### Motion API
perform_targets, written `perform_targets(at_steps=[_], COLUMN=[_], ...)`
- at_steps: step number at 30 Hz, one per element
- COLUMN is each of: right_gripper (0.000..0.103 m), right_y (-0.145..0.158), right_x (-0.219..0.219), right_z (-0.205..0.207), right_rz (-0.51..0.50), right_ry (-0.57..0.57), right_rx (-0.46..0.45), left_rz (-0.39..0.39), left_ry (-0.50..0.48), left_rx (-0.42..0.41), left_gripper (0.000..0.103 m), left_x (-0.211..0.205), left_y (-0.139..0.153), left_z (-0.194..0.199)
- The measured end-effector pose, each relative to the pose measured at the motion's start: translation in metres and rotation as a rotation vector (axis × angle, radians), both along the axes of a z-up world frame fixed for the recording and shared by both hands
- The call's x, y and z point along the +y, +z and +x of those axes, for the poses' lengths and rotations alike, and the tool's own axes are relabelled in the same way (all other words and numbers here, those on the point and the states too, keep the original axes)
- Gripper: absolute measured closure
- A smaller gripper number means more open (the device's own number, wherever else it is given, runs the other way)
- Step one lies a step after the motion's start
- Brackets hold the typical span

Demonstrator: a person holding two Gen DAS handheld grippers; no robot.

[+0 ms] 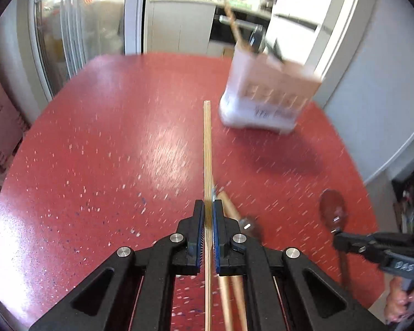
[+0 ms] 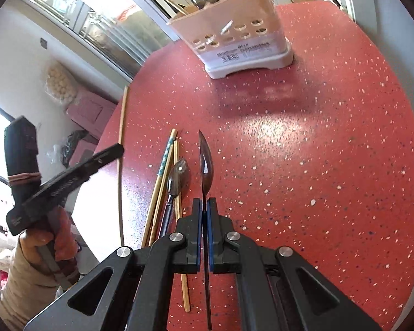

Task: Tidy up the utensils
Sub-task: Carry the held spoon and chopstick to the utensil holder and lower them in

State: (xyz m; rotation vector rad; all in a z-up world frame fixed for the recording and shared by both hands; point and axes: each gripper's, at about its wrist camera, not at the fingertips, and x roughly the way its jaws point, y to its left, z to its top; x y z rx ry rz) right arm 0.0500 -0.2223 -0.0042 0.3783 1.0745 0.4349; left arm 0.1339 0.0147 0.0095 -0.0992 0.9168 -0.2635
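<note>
The left gripper (image 1: 207, 215) pinches a thin chopstick (image 1: 207, 149) and the right gripper (image 2: 204, 215) pinches a spoon (image 2: 205, 165), so either could slip and miss the holder (image 2: 231, 27).

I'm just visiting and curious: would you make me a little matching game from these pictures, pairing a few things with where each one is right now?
Things:
1. single chopstick
2. dark spoon
3. silver spoon
4. utensil holder

Places:
A. lying on the red table
B. clamped in the right gripper
C. standing at the table's far side
D. clamped in the left gripper

Pairs: 1-D, 2-B, 3-A, 4-C
</note>
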Motion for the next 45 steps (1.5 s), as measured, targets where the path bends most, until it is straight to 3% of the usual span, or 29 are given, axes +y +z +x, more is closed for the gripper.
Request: perform_targets(at_steps=[9, 18, 30, 38, 45], right_gripper=[0.099, 0.099, 0.099, 0.099, 0.099], right_y=[0.026, 0.067, 0.137, 0.153, 0.15], right_x=[-0.012, -0.027, -0.029, -0.022, -0.024], right_z=[0.003, 0.032, 0.102, 0.16, 0.21], right_rz=[-0.024, -0.084, -0.15, -0.161, -0.128], right_ry=[-0.007, -0.036, -0.056, -0.048, -0.081], right_rx=[-0.107, -0.214, -0.406, -0.511, -0.554], left_rz=[-0.075, -0.131, -0.167, -0.163, -0.138], left_ry=[0.015, 0.013, 0.035, 0.044, 0.057], left_rx=[-0.144, -0.235, -0.336, -0.4, -0.449], left_gripper=[0.068, 0.068, 0.068, 0.068, 0.068], left_x=[-0.008, -0.01, -0.028, -0.047, -0.064], left_y=[0.042, 0.083, 0.123, 0.142, 0.144], left_z=[-0.015, 0.0, 0.076, 0.135, 0.177])
